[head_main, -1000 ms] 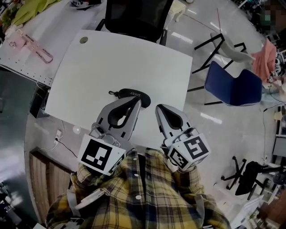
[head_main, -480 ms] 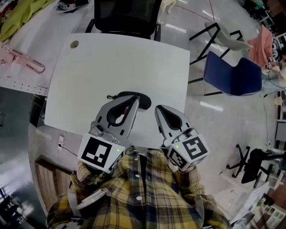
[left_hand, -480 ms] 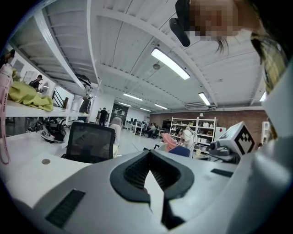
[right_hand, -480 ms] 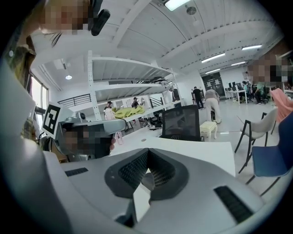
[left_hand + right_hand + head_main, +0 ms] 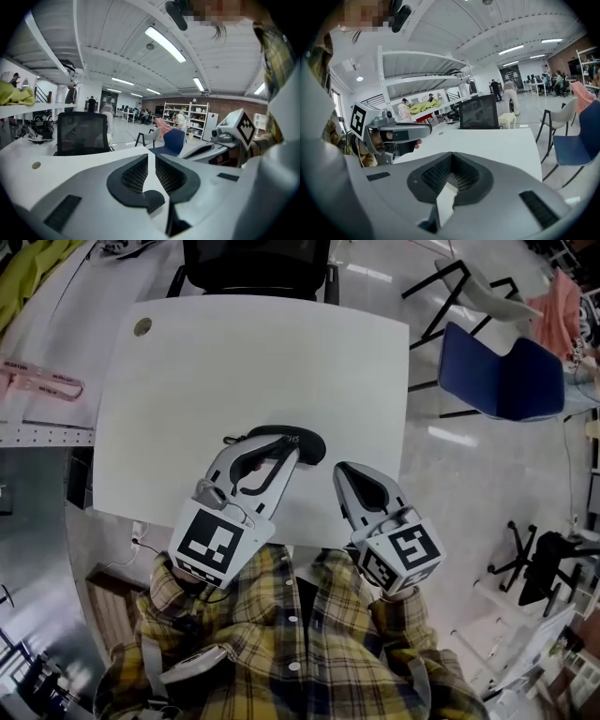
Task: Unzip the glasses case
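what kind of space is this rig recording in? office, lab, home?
Probably an open-plan office or lab workspace: a white rectangular table with a black mesh-backed office chair pulled up to it, white storage shelves at the back, and long ceiling strip lights across a wide hall.

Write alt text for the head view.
A black glasses case lies on a white table. The left gripper, jaws opening with nothing between them, points at it; the right gripper, shut, hovers alongside.

Black glasses case; white table; yellow plaid shirt; blue chair.
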`<state>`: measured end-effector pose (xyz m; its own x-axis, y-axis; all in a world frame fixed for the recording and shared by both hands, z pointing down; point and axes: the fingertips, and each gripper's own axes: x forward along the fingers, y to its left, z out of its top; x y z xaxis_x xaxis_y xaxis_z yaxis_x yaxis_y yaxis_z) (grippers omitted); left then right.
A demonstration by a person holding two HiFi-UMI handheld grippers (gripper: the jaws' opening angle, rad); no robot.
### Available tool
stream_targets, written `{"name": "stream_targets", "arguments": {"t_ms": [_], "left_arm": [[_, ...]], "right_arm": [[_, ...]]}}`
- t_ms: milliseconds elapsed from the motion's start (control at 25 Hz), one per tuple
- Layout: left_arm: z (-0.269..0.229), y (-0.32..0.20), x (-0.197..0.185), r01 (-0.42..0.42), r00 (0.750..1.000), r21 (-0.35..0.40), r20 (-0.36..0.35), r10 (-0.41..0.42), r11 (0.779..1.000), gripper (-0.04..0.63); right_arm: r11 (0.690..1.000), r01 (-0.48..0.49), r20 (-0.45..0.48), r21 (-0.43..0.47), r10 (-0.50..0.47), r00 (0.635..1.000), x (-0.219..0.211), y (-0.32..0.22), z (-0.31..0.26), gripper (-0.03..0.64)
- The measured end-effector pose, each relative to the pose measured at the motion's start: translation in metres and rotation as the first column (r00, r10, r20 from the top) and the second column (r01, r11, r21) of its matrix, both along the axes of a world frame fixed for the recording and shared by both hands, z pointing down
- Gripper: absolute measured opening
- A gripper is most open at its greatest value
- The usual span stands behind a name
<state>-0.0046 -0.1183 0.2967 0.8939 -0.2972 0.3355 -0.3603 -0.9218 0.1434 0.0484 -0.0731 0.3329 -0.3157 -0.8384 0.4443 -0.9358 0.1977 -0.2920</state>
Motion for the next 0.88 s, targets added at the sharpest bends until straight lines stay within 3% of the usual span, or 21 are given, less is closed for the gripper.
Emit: {"name": "stream_targets", "arguments": {"t_ms": [160,400,520,880], "left_arm": [[0.033,0.005,0.010,-0.125,0.984,0.019,0.130,0.121,0.992,0.088],[0.080,0.007,0.023,-0.279,0.924,0.007,0.274,0.266,0.960,0.150],[0.102,0.013,0.029,-0.364,0.874,0.003,0.346,0.341,0.931,0.198],[0.157,0.019,0.038,-0.579,0.679,-0.002,0.552,0.484,0.815,0.275]], "right_arm": [[0.999,-0.015,0.018,-0.049,0.016,1.000,0.006,0.006,0.021,-0.002],[0.993,-0.023,0.048,-0.115,0.029,0.998,0.013,0.012,0.053,-0.002],[0.989,-0.027,0.064,-0.144,0.037,0.997,0.015,0.016,0.067,-0.002],[0.979,-0.047,0.090,-0.197,0.066,0.994,0.021,0.030,0.098,-0.002]]}}
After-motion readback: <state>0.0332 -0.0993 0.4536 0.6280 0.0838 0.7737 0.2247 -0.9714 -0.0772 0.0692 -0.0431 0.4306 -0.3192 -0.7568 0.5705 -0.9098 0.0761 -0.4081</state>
